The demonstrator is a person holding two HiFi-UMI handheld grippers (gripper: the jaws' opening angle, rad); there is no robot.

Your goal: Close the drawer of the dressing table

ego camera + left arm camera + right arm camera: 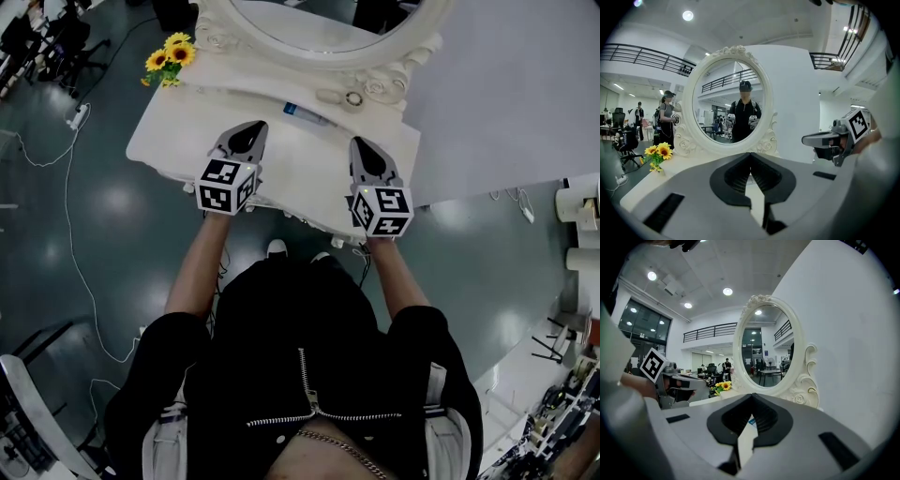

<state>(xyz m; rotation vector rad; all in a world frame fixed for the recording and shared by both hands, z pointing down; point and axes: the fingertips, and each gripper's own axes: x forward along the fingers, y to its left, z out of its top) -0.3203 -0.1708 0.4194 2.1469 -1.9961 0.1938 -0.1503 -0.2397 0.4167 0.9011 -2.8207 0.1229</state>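
The white dressing table (178, 122) stands in front of me with its oval mirror (319, 37) at the back. Both grippers hover over the tabletop's near edge and point at the mirror. My left gripper (251, 128) is shut with nothing between its tips (750, 154). A little to its right, the right gripper (364, 145) also has its tips together and empty (751, 395). No drawer sticks out in the head view, and the table's front face is hidden below the tabletop edge and my arms.
Sunflowers (171, 58) stand at the table's back left. A small tube with a blue label (305, 114) and a ring-shaped item (353, 97) lie near the mirror's base. A white wall (506, 84) runs along the right. A cable (66, 187) trails on the floor at left.
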